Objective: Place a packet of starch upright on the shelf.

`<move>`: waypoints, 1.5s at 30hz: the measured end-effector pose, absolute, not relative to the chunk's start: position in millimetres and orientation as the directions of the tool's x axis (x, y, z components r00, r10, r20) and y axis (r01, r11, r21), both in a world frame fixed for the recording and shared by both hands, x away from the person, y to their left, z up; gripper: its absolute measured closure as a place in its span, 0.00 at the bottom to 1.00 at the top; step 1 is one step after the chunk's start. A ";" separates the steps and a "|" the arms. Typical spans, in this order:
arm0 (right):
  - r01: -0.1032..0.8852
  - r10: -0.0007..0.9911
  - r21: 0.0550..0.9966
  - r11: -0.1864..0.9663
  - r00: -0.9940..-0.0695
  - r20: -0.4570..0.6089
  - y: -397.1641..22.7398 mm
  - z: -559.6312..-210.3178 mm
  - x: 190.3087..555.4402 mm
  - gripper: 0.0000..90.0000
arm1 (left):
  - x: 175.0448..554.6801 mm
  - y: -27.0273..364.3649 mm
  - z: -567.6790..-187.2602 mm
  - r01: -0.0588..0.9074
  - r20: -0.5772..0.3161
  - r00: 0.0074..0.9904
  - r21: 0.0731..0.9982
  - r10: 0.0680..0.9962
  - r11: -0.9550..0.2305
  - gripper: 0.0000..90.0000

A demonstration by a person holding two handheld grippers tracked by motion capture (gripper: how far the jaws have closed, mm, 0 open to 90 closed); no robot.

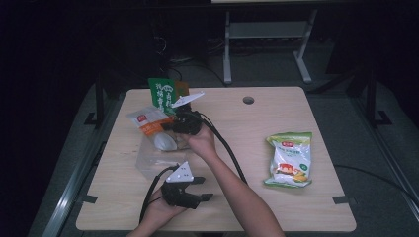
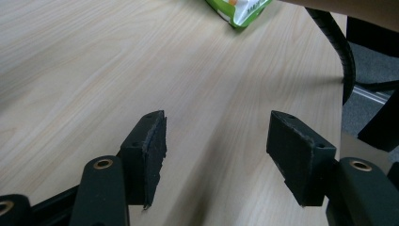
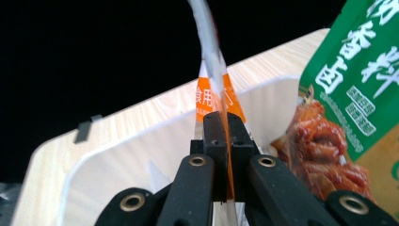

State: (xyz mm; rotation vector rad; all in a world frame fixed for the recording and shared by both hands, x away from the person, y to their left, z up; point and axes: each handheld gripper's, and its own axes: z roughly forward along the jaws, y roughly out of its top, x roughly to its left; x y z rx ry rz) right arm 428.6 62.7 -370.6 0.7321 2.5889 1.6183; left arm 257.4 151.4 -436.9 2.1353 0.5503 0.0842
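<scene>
The right gripper [image 1: 177,120] reaches over the clear plastic bin [image 1: 148,163] at the left side of the wooden bench [image 1: 257,128], its fingers [image 3: 214,129] pinched tight on the edge of an orange and white food packet [image 3: 212,89]. In the right gripper view the packet stands up edge-on between the two pads, its thin white upper part curving away above them, with the bin's pale wall behind it. In the high view the packet [image 1: 150,123] hangs over the bin's far end. A green snack pouch [image 3: 348,94] with red-brown food pictured on it leans just beside the packet, inside the bin at its far corner; from above this pouch [image 1: 162,94] stands upright.

The left gripper [image 1: 197,190] rests low near the bench's front edge, just in front of the bin. Its fingers [image 2: 150,146] stand wide apart with only bare wood between them.

A green and white snack bag [image 1: 289,159] lies flat on the bench's right side, well apart from both grippers
</scene>
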 end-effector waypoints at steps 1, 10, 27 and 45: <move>0.376 0.395 0.849 0.371 -0.891 0.223 63.4 -370.6 426.5 0.99 | 257.3 152.9 -437.0 0.355 -0.140 0.898 0.790 0.417 -0.500 0.42; 0.352 0.418 0.775 0.526 -0.900 0.125 66.4 -362.0 427.0 0.94 | 257.5 156.2 -437.0 0.348 -0.133 0.900 0.795 0.416 -0.497 0.41; 0.478 0.399 0.705 0.524 -0.869 0.293 63.9 -381.9 440.3 1.00 | 254.7 151.4 -437.5 0.301 -0.091 0.919 0.791 0.384 -0.533 0.40; 0.423 0.380 0.838 0.345 -0.879 0.287 66.4 -404.4 423.9 0.99 | 252.4 149.8 -436.8 0.290 -0.080 0.920 0.798 0.384 -0.529 0.40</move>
